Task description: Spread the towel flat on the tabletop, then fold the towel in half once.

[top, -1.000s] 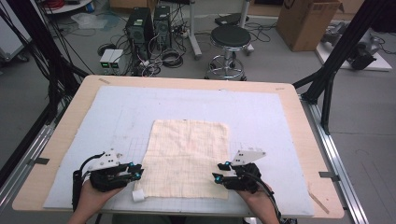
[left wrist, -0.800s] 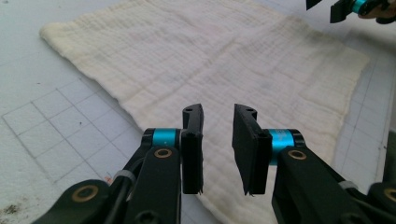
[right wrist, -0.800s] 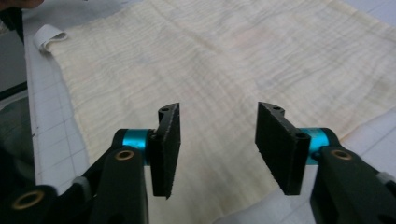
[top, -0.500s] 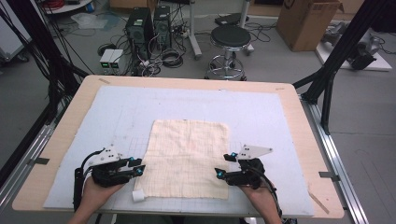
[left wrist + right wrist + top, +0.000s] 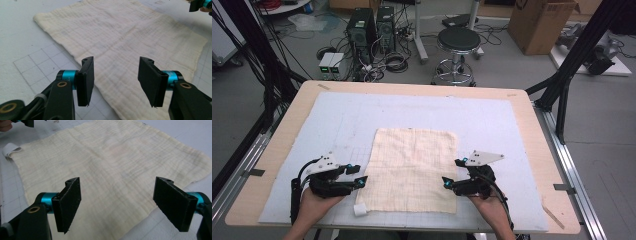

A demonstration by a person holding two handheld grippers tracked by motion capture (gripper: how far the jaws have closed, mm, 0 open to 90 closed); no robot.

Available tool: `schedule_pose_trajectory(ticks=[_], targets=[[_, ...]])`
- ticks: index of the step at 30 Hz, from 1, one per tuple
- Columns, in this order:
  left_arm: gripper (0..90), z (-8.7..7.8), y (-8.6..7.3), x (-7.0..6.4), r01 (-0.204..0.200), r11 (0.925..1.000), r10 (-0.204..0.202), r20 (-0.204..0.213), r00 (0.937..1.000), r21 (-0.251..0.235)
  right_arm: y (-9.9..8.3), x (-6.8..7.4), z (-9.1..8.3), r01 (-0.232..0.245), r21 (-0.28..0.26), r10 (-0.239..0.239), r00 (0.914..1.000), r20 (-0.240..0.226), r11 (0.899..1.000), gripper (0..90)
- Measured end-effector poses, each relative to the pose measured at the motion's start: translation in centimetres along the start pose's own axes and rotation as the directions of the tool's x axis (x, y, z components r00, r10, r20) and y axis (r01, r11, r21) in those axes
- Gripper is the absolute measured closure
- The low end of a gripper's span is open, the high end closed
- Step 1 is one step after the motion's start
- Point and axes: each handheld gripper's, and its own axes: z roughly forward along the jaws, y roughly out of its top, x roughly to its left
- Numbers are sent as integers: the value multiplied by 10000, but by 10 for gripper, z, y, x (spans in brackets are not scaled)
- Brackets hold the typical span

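A cream cloth (image 5: 412,167) lies flat on the white mat, with a white label tab (image 5: 360,209) at its near left corner. My left gripper (image 5: 358,175) hovers open at the cloth's left edge; its jaws frame the cloth (image 5: 130,40) with nothing between them. At the cloth's right edge my right gripper (image 5: 452,172) is open wide, jaws spread over the cloth (image 5: 107,162). The label tab (image 5: 10,149) shows at the far corner in the right gripper view. Neither gripper holds anything.
The white gridded mat (image 5: 492,125) covers a wooden table (image 5: 537,135). Behind the table stand a black stool (image 5: 458,42), computer towers (image 5: 372,25) with cables and a cardboard box (image 5: 537,22). Black frame posts (image 5: 562,80) flank the table.
Both grippers have moved slightly away from me along the cloth's side edges. The right gripper has opened wider. The cloth has not moved.
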Motion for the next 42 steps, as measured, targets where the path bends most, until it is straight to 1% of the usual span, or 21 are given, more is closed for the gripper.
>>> schedule_pose_trajectory(ticks=[2,3,4,5,7,11,12,13,14,19,22,25,27,28,30,33,35,37,39,40,42], targets=[[441,0,3,0,-2,10000,2,24,10000,39,2,-2,0,-46,-10,46,10000,-45,10000,212],[440,1,4,1,-20,10000,20,33,10000,15,3,-3,0,-188,6,188,9997,-134,9998,210],[439,1,6,1,-119,9999,119,9,9999,13,4,-4,-1,-131,-40,131,9999,-105,9999,210],[436,1,8,1,-175,9998,175,12,9998,-11,4,-4,-1,-157,-38,156,9999,-59,9999,209],[435,3,11,0,-206,9997,206,49,9998,-137,4,-5,-2,-271,-38,270,9996,-119,9996,200],[433,5,16,-1,-365,9991,366,46,9993,-199,4,-4,-2,-286,22,286,9993,-221,9996,187],[433,5,16,-2,-379,9991,382,146,9992,-210,4,-4,-2,-245,61,246,9995,-209,9997,187],[433,5,16,-3,-363,9991,366,159,9992,-210,5,-4,-2,-203,90,204,9996,-184,9998,187],[431,5,16,-3,-447,9989,450,195,9988,-156,5,-3,-2,-196,93,198,9996,-201,9998,187],[403,4,17,-3,-444,9989,446,170,9989,-127,8,-4,-2,-214,196,217,9996,-188,9996,191],[394,4,18,-4,-456,9990,456,187,9988,-28,10,-7,-1,-202,279,204,9998,-66,9994,199],[394,4,21,-5,-533,9986,533,129,9985,21,14,-12,2,-78,348,70,9997,215,9994,201],[394,4,24,-3,-526,9986,527,146,9985,-40,16,-16,3,-164,316,156,9996,249,9994,215],[394,4,26,-1,-502,9987,502,75,9987,-29,18,-18,4,-198,320,190,9995,249,9993,227],[394,6,30,1,-520,9986,521,32,9986,-53,21,-23,5,-208,321,196,9991,384,9993,230],[410,9,37,7,-367,9993,367,-1,9993,-97,24,-29,6,-336,217,326,9985,443,9992,248],[413,12,41,11,-350,9994,349,-142,9993,-25,28,-34,7,-539,183,530,9974,481,9984,255],[419,17,46,14,-243,9997,241,-193,9995,-82,31,-38,8,-571,192,561,9973,482,9982,269],[422,22,52,18,-97,9997,92,-215,9997,-223,36,-42,9,-453,144,443,9972,606,9989,284],[427,24,55,21,-27,9997,22,-226,9997,-229,38,-44,9,-506,217,490,9965,681,9985,285],[431,30,61,24,-25,9999,20,-314,9995,-170,44,-50,12,-592,303,568,9956,742,9978,297]])
